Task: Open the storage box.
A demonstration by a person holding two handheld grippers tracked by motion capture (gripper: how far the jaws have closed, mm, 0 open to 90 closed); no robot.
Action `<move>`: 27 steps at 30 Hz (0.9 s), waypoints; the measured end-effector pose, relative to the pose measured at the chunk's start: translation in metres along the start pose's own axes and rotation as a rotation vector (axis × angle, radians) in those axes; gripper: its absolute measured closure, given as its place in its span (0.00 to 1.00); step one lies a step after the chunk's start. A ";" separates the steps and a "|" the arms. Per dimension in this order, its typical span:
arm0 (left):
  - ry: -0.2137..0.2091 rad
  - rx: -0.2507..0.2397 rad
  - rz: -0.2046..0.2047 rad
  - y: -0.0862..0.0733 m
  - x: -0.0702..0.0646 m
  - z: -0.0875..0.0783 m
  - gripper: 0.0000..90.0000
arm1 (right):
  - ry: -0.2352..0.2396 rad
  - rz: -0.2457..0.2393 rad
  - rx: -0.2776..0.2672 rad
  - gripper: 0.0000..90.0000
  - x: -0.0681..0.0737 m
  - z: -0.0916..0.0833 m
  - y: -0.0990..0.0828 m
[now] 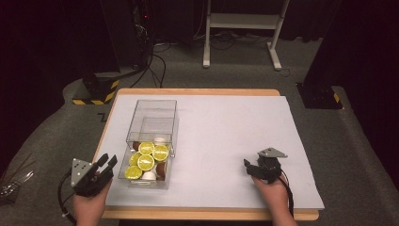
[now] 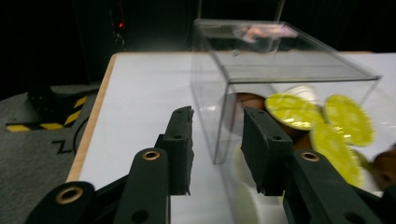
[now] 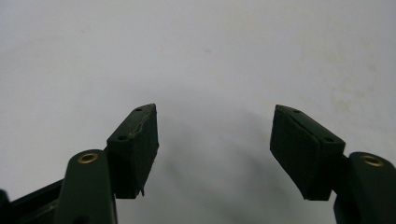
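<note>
clear plastic box (image 1: 151, 141) with lime slices (image 1: 146, 156) at nine o'clock on white mat (image 1: 221, 136); left gripper (image 1: 106, 165) just beside, jaws narrowly apart, empty; right gripper (image 1: 251, 168) at five o'clock, gaping, empty.

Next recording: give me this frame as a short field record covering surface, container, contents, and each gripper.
surface: white mat on a wooden table
container: clear plastic box with its drawer pulled out toward the person
contents: lime slices, brown and white pieces
left gripper: jaws apart, nothing between them, aimed at the box's corner
right gripper: jaws apart, holding nothing, over bare mat
</note>
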State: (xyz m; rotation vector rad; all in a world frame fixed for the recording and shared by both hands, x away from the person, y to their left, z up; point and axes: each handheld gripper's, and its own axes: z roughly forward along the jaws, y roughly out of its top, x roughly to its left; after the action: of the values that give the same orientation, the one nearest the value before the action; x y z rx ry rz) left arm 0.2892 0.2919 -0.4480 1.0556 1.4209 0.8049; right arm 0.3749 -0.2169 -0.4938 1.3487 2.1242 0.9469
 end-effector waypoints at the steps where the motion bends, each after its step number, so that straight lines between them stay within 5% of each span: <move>1: 0.000 0.000 0.000 0.000 0.000 0.000 0.69 | 0.000 0.000 0.000 0.36 0.000 0.000 0.000; 4: 0.025 0.029 0.028 -0.008 0.009 0.011 0.68 | 0.040 -0.034 -0.057 0.39 0.015 -0.010 0.009; 14: 0.074 0.131 0.053 -0.035 0.037 0.031 0.64 | 0.172 -0.100 -0.100 0.44 0.060 -0.018 0.031; 17: 0.077 0.146 0.032 -0.037 0.040 0.033 0.60 | 0.206 -0.114 -0.122 0.44 0.073 -0.017 0.037; 27: 0.067 0.205 0.052 -0.045 0.045 0.037 0.51 | 0.301 -0.149 -0.161 0.43 0.112 -0.017 0.055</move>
State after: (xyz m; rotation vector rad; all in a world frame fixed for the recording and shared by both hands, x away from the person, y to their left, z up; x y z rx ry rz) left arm 0.3208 0.3136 -0.5108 1.2352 1.5638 0.7490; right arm 0.3491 -0.1052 -0.4420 1.0052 2.2695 1.2937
